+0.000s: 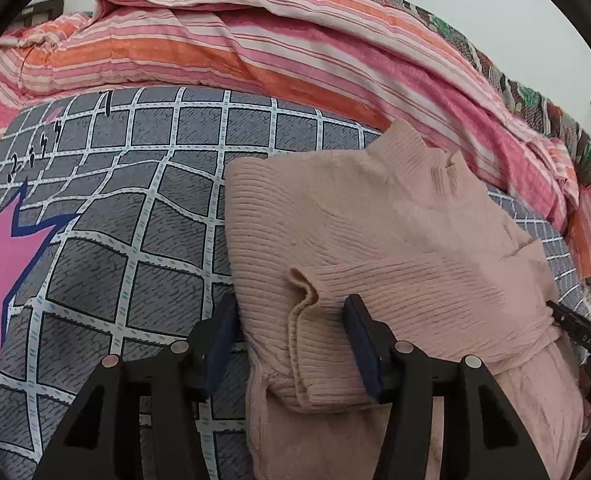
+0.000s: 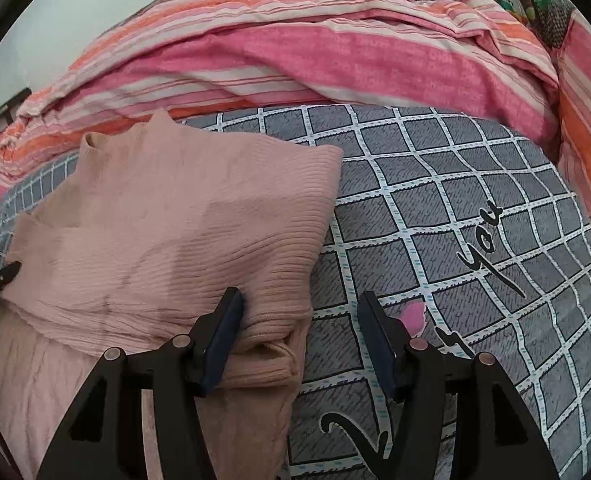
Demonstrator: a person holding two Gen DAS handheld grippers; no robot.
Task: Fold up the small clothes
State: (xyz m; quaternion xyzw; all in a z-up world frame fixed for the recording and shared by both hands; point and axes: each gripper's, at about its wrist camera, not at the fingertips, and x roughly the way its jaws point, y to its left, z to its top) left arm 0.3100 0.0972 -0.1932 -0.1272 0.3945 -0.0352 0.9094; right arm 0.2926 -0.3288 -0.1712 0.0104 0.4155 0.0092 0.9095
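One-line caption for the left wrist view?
Open left hand-held gripper straddling the folded pink sweater's left edge on a grey checked bedsheet.

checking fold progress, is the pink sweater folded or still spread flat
Partly folded. The pink sweater has both sleeves turned in across its body, cuffs lying near the hem, but its lower part still hangs unfolded over the checked bedsheet.

Lettering on the bedding

The grey checked bedsheet (image 2: 475, 184) carries black script "you" beside a large "2"; its other writing is unreadable.
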